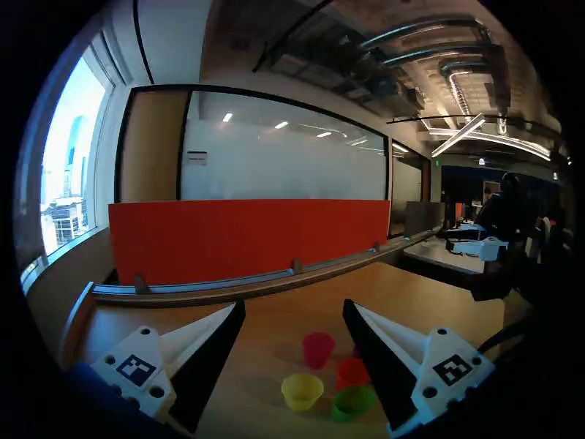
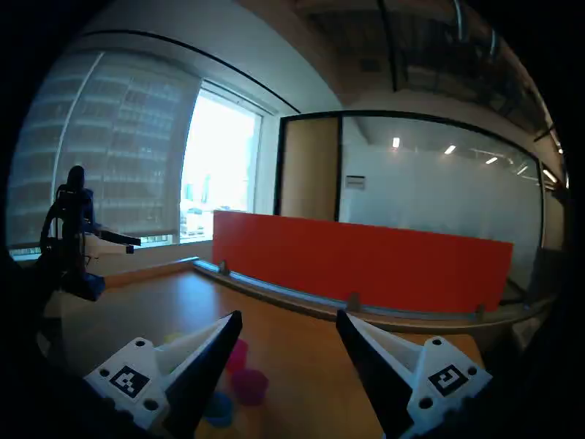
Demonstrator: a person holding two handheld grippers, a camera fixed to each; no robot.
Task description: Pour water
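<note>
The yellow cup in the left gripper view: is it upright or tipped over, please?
Upright: the yellow cup rests on its base, open rim facing up.

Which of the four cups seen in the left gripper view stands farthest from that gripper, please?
The pink cup; the red cup, yellow cup and green cup all sit nearer.

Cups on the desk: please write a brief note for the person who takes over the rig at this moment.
Left claw: open, empty, above the desk, facing the pink cup, red cup, yellow cup and green cup.
Right claw: open, empty; the purple cup and blue cup stand near its left finger.
Done: nothing grasped; the cups stand upright.
Left: grasp a cup and pour. I cannot tell whether any cup holds water.
</note>
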